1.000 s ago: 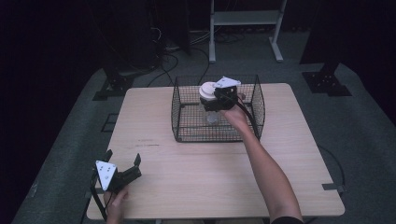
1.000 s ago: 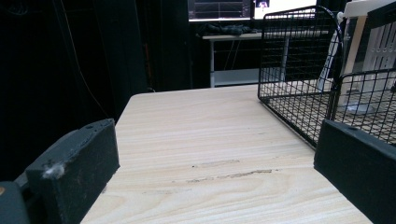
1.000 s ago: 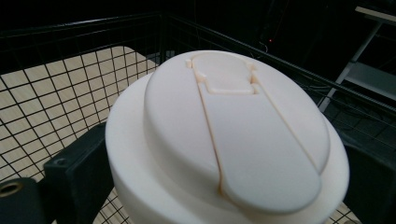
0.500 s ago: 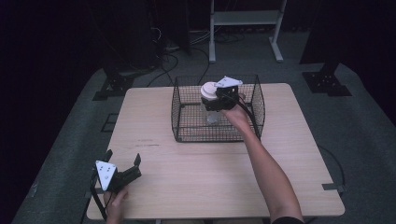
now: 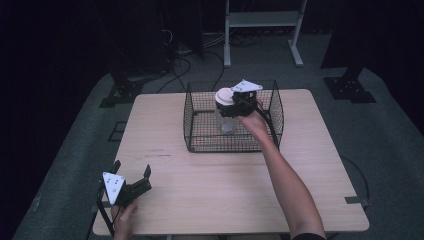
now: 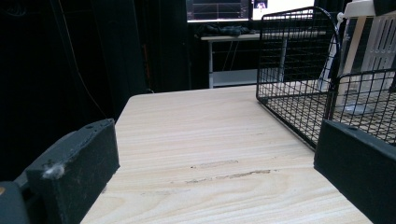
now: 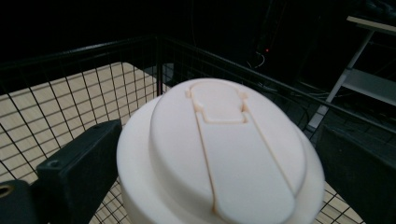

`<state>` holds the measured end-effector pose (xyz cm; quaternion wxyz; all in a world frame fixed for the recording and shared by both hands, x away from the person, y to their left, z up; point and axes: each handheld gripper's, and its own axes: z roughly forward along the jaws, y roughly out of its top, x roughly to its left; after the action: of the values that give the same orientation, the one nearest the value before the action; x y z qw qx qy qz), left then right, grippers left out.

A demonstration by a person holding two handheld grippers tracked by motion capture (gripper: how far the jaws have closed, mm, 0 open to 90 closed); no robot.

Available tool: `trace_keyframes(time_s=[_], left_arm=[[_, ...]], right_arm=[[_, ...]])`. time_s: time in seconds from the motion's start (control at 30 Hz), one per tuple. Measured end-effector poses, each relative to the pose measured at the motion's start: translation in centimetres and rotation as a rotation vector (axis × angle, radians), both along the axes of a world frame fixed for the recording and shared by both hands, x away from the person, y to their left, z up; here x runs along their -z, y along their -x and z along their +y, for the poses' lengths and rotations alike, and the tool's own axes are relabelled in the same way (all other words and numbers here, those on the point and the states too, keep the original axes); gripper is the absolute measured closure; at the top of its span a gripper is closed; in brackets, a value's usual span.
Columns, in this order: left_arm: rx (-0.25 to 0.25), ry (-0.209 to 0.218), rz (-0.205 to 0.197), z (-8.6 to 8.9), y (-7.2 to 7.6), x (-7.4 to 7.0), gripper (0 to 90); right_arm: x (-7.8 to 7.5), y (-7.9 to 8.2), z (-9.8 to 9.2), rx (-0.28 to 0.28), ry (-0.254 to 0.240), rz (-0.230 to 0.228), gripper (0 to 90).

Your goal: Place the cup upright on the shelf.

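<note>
My right gripper (image 5: 231, 104) is over the wire basket (image 5: 197, 145) at the far side of the bench (image 5: 210, 190); its jaws sit one on each side of the white lid (image 7: 224, 154) of a clear bottle (image 5: 226, 122). In the right gripper view the lid is right between the two black jaws, and the left jaw looks like it is touching the lid's side; the right jaw seems close too, so I think I am pinching the lid — but I cannot be fully sure of the squeeze.

The bottle stands up straight, so its long way goes up and down, and my jaws come at its top from the side. It is inside the basket, near the back; I cannot tell if its bottom rests on the wire floor or hangs just above it. I see nothing else in the basket.

My left gripper (image 5: 131, 186) is well apart, low at the near left corner of the bench; its jaws are spread wide with nothing between them. My right hand is the near one — any lift or set-down is its job, straight up or down past the basket walls.
</note>
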<state>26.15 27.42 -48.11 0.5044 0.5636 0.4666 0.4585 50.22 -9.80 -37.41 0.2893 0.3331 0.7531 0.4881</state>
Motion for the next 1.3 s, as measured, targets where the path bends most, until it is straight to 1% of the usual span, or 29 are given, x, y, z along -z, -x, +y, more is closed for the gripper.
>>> trace_keyframes(time_s=[0.1,0.23,0.5,0.9,1.03,1.3], left_arm=[[0.0,0.0,0.0,0.0,0.0,0.0,0.0],[0.0,-0.001,0.0,0.0,0.0,0.0,0.0],[-0.001,-0.002,0.0,0.0,0.0,0.0,0.0],[-0.002,-0.003,-0.001,0.0,0.0,0.0,0.0],[-0.003,-0.004,-0.001,-0.1,0.0,0.0,0.0],[-0.002,-0.006,-0.001,-0.1,0.0,0.0,0.0]], right_arm=[[-0.4,0.2,-0.1,-0.002,-0.003,-0.011,1.5],[-0.8,0.4,-0.3,-0.008,-0.018,-0.012,1.5],[-1.7,1.0,-0.5,-0.017,-0.02,-0.037,1.5],[-2.8,1.7,-1.3,-0.024,-0.033,-0.046,1.5],[-3.1,2.1,-1.5,-0.029,-0.042,-0.041,1.5],[-3.8,3.0,-1.9,-0.03,-0.032,-0.056,1.5]])
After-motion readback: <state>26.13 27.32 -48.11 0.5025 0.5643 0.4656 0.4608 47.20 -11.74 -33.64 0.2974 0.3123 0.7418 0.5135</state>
